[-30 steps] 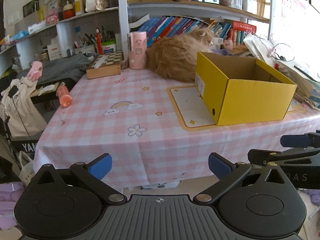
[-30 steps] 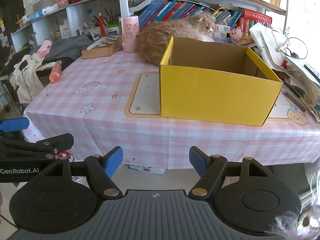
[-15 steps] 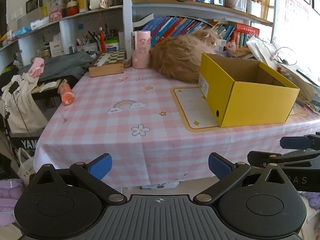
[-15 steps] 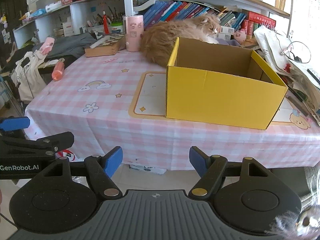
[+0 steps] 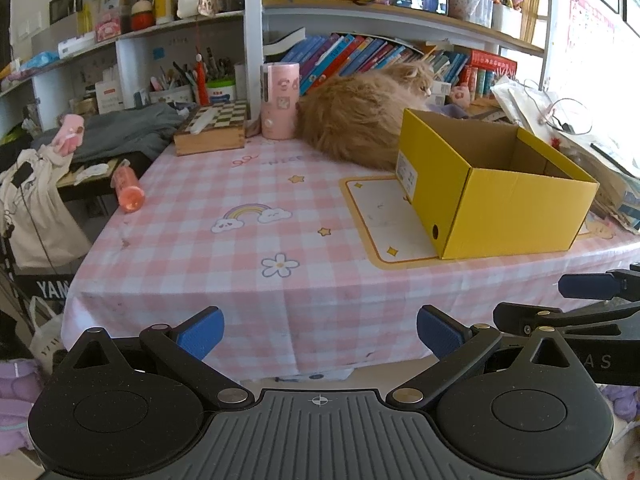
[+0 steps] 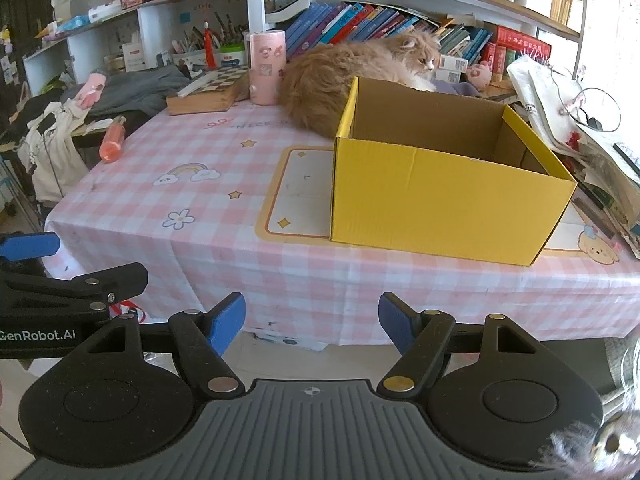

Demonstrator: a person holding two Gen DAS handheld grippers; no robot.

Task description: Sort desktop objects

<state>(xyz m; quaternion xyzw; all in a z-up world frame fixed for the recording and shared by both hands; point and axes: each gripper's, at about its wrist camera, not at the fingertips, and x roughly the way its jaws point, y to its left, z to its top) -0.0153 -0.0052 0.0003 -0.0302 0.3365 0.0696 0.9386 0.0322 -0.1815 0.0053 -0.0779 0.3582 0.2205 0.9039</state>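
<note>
An open yellow cardboard box [image 5: 500, 204] [image 6: 444, 196] stands on the right of the pink checked table [image 5: 240, 248] [image 6: 192, 216]; what I see of its inside is bare. An orange bottle [image 5: 127, 190] [image 6: 113, 144] lies at the left table edge. A pink cylinder [image 5: 279, 100] [image 6: 266, 67] and a wooden chessboard box [image 5: 212, 130] [image 6: 208, 90] stand at the back. My left gripper [image 5: 319, 334] is open and empty, in front of the table's near edge. My right gripper [image 6: 312, 322] is open and empty, below the near edge in front of the box.
A fluffy orange cat [image 5: 360, 116] [image 6: 352, 76] lies behind the box. Papers and cables [image 6: 580, 128] pile up at the right. Bookshelves [image 5: 380, 52] stand behind. Clothes [image 5: 36, 184] hang over furniture at the left.
Both grippers have risen and tilted so the table sits lower and nearer in view. Nothing on the table has moved; both grippers stay open.
</note>
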